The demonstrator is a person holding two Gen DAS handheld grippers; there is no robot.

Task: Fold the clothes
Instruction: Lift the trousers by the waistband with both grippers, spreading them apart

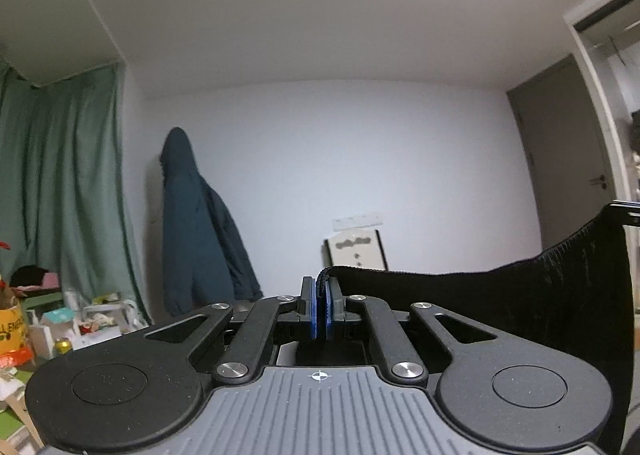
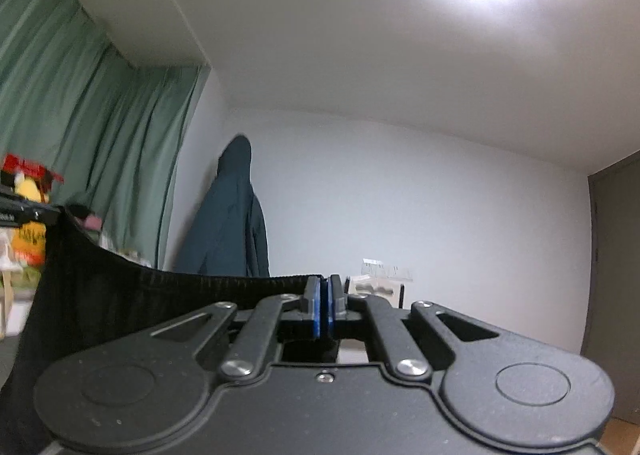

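Observation:
A black garment [image 1: 540, 295] with a ribbed hem hangs in the air, stretched between my two grippers. My left gripper [image 1: 321, 309] is shut on one corner of its hem, and the cloth runs off to the right toward the other gripper's tip at the frame edge. In the right wrist view my right gripper [image 2: 323, 305] is shut on the opposite end of the black garment [image 2: 120, 295], which sags leftward to the left gripper's tip. Both cameras tilt up at the wall and ceiling. The garment's lower part is hidden behind the gripper bodies.
A dark teal jacket [image 1: 200, 235] hangs on the white wall by a green curtain [image 1: 60, 183]. Cluttered boxes and bags [image 1: 60, 327] sit low at the left. A grey door [image 1: 568, 159] stands at the right. A small board [image 1: 356, 253] leans against the wall.

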